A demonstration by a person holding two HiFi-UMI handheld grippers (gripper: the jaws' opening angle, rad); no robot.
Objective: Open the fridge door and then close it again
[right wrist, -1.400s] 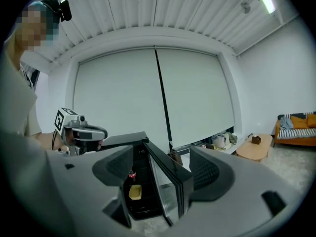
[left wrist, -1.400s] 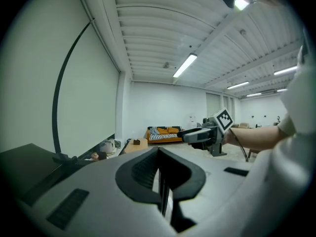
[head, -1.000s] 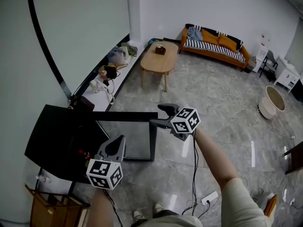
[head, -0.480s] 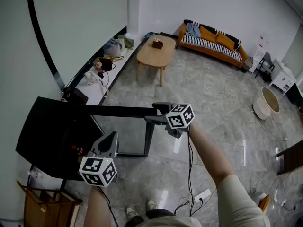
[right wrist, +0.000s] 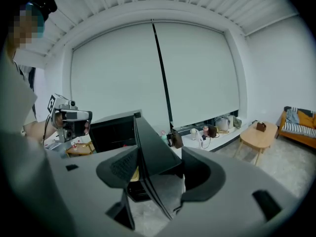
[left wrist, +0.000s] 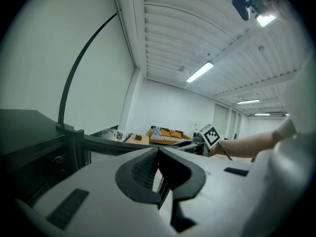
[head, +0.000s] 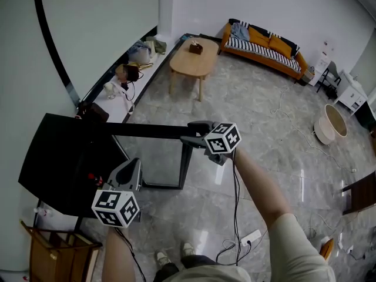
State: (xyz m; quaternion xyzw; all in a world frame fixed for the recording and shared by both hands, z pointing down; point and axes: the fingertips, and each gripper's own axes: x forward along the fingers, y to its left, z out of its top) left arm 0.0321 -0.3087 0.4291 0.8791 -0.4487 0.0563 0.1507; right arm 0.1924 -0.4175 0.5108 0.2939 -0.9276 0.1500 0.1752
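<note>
The black fridge (head: 56,157) stands at the left with its glass door (head: 157,160) swung open toward the room. My right gripper (head: 191,133) straddles the door's free upper corner. Its jaws are closing with the door (right wrist: 153,147) between them. The left pad is against the panel and a gap remains at the right one. My left gripper (head: 130,168) is shut on nothing and hovers just in front of the fridge's open front. In the left gripper view, my left gripper (left wrist: 159,154) looks along the door's top edge (left wrist: 113,144) toward the right gripper's marker cube (left wrist: 211,135).
A wooden coffee table (head: 191,63) and an orange sofa (head: 264,46) stand far off. A window ledge (head: 126,78) holds bags and bottles. A wooden stand (head: 59,257) sits by the fridge at lower left. A power strip (head: 249,238) with cables lies by the person's feet.
The right gripper has sunk a little at the door's free corner and its jaws have narrowed slightly. The left gripper has drifted lower and to the left, still shut.
</note>
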